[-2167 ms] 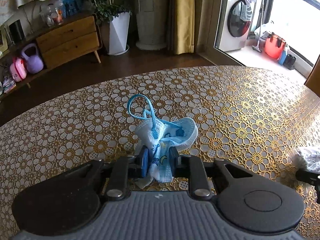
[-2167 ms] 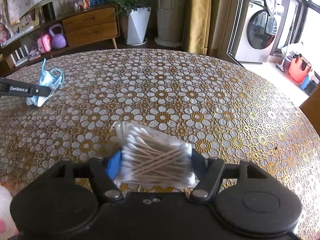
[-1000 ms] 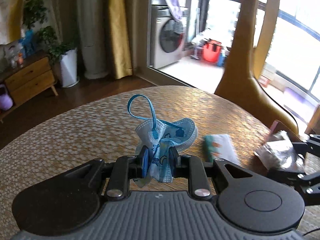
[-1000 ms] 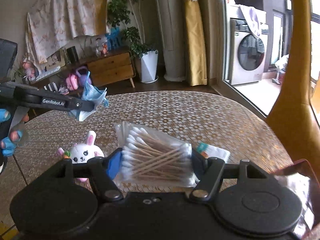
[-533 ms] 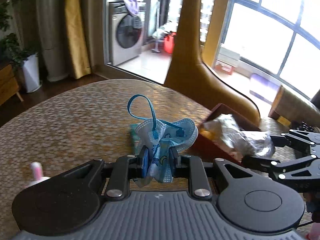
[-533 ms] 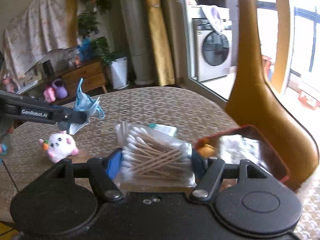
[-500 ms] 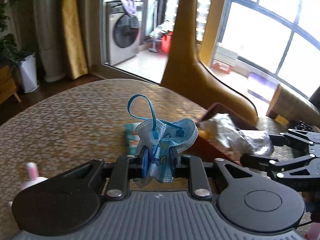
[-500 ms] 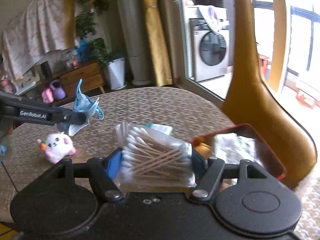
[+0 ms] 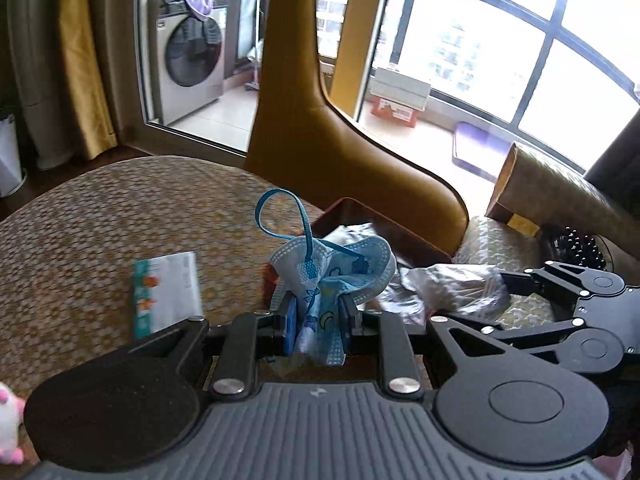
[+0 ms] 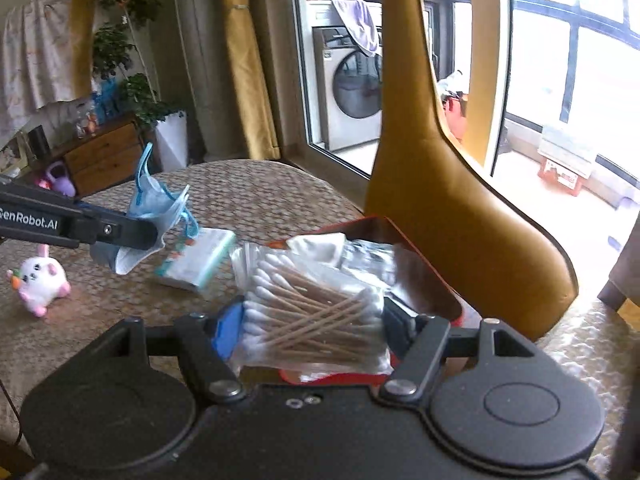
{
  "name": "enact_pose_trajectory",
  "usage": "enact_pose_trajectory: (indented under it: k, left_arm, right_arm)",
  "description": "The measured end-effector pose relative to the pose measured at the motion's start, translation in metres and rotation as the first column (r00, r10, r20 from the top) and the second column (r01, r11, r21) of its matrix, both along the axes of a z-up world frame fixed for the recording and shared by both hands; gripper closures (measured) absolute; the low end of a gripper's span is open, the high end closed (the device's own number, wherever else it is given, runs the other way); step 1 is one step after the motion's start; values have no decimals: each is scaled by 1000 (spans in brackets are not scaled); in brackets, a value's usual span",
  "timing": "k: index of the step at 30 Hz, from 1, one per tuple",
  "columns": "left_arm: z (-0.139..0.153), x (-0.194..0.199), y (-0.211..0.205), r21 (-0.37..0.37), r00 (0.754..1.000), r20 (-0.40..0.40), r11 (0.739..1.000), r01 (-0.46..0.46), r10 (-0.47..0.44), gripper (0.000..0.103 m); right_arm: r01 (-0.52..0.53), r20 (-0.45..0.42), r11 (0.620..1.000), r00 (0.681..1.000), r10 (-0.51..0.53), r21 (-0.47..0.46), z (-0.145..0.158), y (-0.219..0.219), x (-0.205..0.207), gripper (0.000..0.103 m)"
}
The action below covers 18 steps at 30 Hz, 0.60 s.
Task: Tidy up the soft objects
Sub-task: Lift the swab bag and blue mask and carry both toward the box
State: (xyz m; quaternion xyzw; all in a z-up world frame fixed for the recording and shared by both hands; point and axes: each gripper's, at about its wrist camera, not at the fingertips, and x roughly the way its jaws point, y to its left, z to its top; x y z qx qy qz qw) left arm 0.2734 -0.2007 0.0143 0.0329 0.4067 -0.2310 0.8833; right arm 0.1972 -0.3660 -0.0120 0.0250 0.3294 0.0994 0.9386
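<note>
My left gripper (image 9: 318,322) is shut on a blue printed face mask (image 9: 332,268) and holds it above the table near the red-brown tray (image 9: 360,210). In the right wrist view the mask (image 10: 154,216) hangs from the left gripper's fingers (image 10: 120,232). My right gripper (image 10: 312,328) is shut on a clear bag of cotton swabs (image 10: 308,308) and holds it over the near end of the tray (image 10: 424,268). In the left wrist view the right gripper (image 9: 472,300) holds the bag (image 9: 452,284) at the right. The tray holds clear plastic packets.
A tissue pack (image 10: 196,258) lies on the patterned table left of the tray, and shows in the left wrist view (image 9: 166,288). A pink-and-white plush bunny (image 10: 38,280) sits at the left. A mustard chair (image 10: 448,184) stands behind the tray.
Both grippers have swung right with their loads. The tray and chair now sit closer and more central. The swab bag is now over the tray.
</note>
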Motion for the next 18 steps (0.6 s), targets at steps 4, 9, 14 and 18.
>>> enact_pose_trajectory:
  k: [4,9,14,18]
  left_arm:
    - [-10,14,-27,20,1000,-16,1000,11,-11,82]
    - [-26,35,-54,60,999,-28,998,20,-19,82]
    - [-39,57,-73,68,998,-60,997,21,-16,82]
    - [-51,69,-89,90,997,-76,995,37,-30,82]
  right_arm:
    - [10,-4,999,1000,-10,-38,-13,-13,9,33]
    - [21,-33,999,999,-22,-45,-29,-30,22,33]
    - [2,-41,997,999,-5,-71,-42,-32,36,33]
    - [-52,-46,992,998,46,-116,-50,-24,47,33]
